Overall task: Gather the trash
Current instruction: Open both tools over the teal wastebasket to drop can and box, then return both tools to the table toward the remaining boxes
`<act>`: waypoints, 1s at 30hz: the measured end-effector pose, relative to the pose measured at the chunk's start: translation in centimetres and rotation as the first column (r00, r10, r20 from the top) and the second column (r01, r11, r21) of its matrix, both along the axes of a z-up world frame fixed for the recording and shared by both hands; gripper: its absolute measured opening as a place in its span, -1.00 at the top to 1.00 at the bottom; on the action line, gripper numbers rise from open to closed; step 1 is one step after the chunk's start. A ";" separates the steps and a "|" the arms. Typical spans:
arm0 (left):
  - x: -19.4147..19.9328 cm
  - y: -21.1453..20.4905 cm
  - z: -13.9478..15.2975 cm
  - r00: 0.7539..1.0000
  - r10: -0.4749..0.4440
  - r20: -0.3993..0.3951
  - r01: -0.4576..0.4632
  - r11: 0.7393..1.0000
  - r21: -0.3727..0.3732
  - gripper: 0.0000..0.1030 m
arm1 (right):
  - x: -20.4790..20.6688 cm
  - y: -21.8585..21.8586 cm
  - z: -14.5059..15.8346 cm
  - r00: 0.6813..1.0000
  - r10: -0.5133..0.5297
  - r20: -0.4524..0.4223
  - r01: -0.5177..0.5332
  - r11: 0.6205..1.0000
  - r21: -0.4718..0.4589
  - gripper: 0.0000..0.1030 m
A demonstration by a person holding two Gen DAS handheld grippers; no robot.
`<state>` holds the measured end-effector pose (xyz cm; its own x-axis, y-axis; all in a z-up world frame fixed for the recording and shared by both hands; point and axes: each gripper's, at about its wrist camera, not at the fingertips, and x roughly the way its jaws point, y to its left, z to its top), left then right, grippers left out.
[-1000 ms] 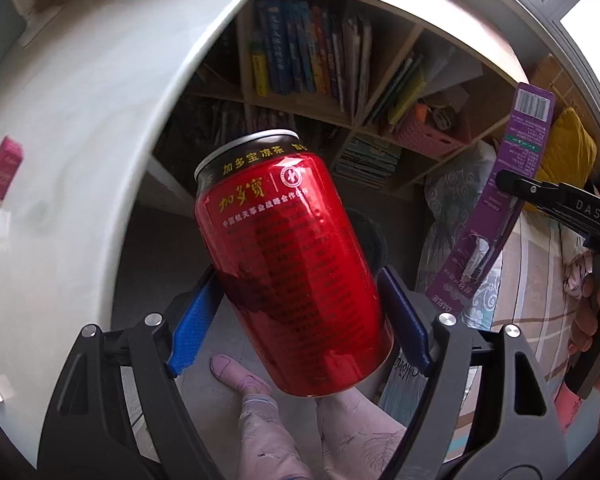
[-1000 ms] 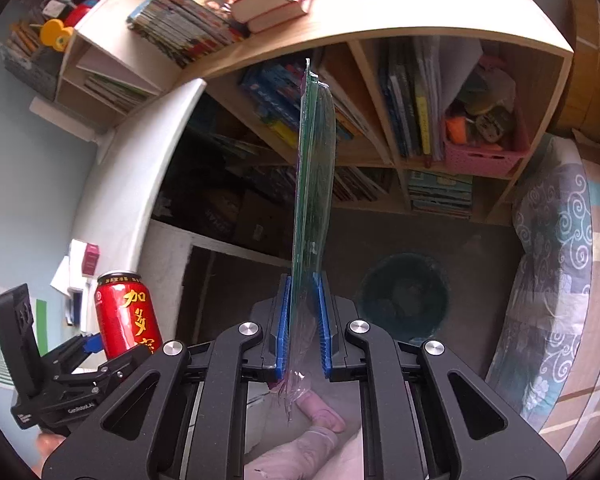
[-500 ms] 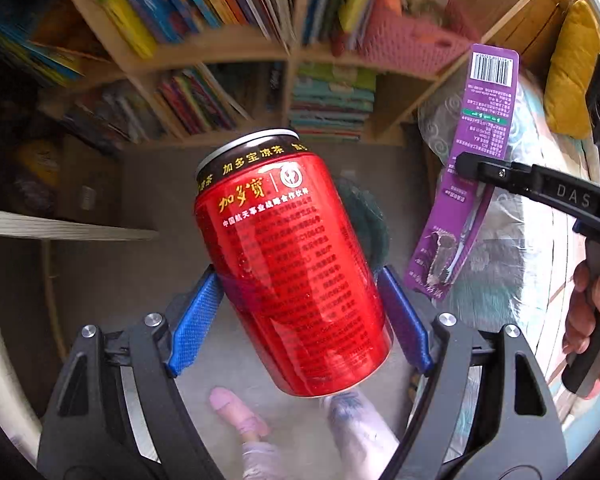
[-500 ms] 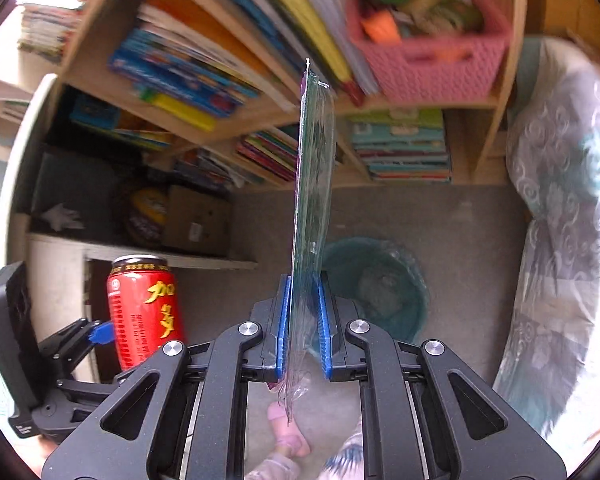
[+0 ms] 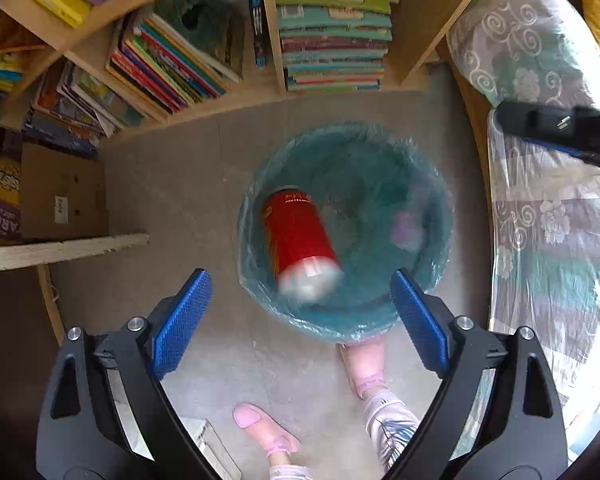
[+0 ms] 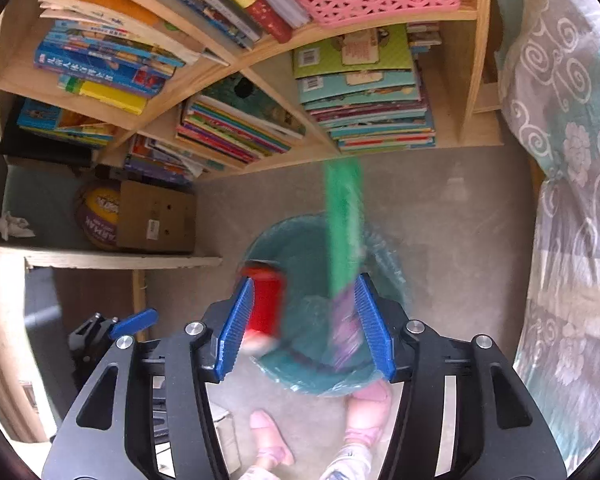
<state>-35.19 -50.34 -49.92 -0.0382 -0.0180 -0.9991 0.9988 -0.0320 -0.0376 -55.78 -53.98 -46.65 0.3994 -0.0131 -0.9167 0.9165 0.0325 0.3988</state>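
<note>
A round bin with a teal liner point(image 5: 340, 330) stands on the floor straight below both grippers. My left gripper point(image 5: 300, 276) hangs over it, jaws opening and wide apart, with nothing pressed between the pads. The red drink can point(image 5: 300, 236) is free of them and blurred, falling into the bin. My right gripper point(image 6: 304, 282) is also opening. The flat green and purple package point(image 6: 342, 240) is blurred and slips down between its pads toward the bin point(image 6: 300, 380), with neither pad pressing it. The can point(image 6: 266, 300) shows beside the left pad.
A wooden bookshelf point(image 6: 260, 128) full of books runs behind the bin. A cardboard box point(image 6: 156, 220) and a ball point(image 6: 98, 216) sit under a board at the left. A bed with a patterned cover point(image 5: 548, 220) lies at the right. The person's feet in pink slippers point(image 5: 266, 428) stand near the bin.
Both grippers have dropped down over the bin and their jaws have spread. The left let go of the red can and the right let go of the package; both are falling.
</note>
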 end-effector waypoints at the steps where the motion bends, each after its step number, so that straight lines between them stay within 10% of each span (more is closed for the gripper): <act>1: 0.0 0.1 0.0 1.000 -0.001 0.007 0.001 1.000 0.001 -0.71 | -0.2 0.0 0.1 1.000 0.001 -0.003 -0.001 1.000 -0.001 -0.06; 13: 2.4 1.2 6.5 0.997 0.080 -0.008 -0.081 0.995 -0.065 -0.71 | -1.7 1.1 5.3 0.999 -0.002 0.036 0.002 1.000 -0.016 -0.18; 25: 6.2 7.7 25.9 0.979 0.203 -0.025 -0.202 0.945 -0.258 -0.78 | 2.2 2.6 20.0 0.977 0.167 0.134 -0.150 0.980 -0.132 -0.33; 30: 8.6 12.4 33.6 0.955 0.294 -0.033 -0.286 0.886 -0.365 -0.79 | 5.9 3.1 25.9 0.943 0.266 0.197 -0.237 0.958 -0.160 -0.36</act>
<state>-26.58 -37.95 -16.35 0.0467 -0.3847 -0.9218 0.9661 0.2520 -0.0562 -49.91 -50.85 -20.71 0.5924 -0.0020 -0.8056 0.7645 0.3169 0.5614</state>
